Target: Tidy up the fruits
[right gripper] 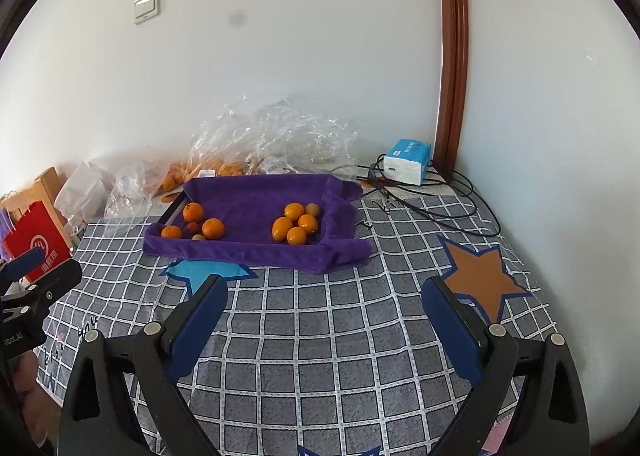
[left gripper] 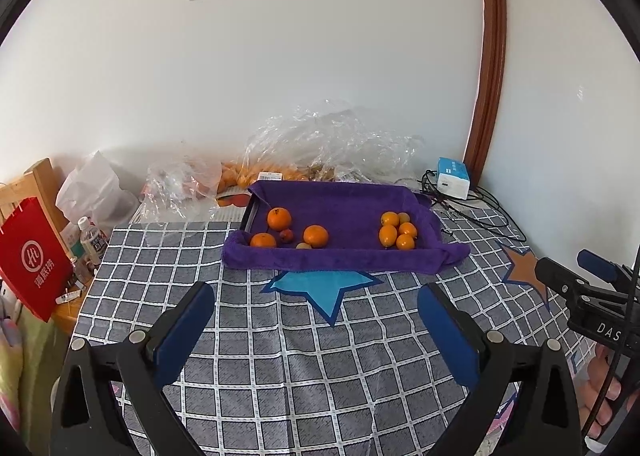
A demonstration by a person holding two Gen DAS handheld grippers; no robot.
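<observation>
Fingers of the left gripper (left gripper: 316, 316) are standing spread wide with nothing between the blue pads, and those of the right gripper (right gripper: 324, 312) are likewise splayed and empty, both hovering over the checked tablecloth (left gripper: 304, 368) on the near side of the purple towel (left gripper: 348, 212), well apart from it; taking that towel as the landmark, it is lining a shallow tray and sagging over the near rim, soft and loose, so any pad dragging across it is likely bunching it; behind the towel clear plastic bags (left gripper: 332, 140) are lying crumpled against the wall, and beyond its right corner a blue tissue pack (left gripper: 453, 177) is sitting among black cables; on the towel's left half three larger oranges (left gripper: 279, 218) are resting apart from one another, looking firm, round and moderately heavy, apt to roll, so squeezing across the widest middle seems safest; on its right half a cluster of smaller oranges (left gripper: 388, 235) is lying touching, lighter, needing pads slipped in from the outer side; smallest, a reddish fruit (left gripper: 286, 235) and a pale yellowish one (left gripper: 303, 245) are sitting between the larger oranges, probably delicate, wanting a gentle pinch.
</observation>
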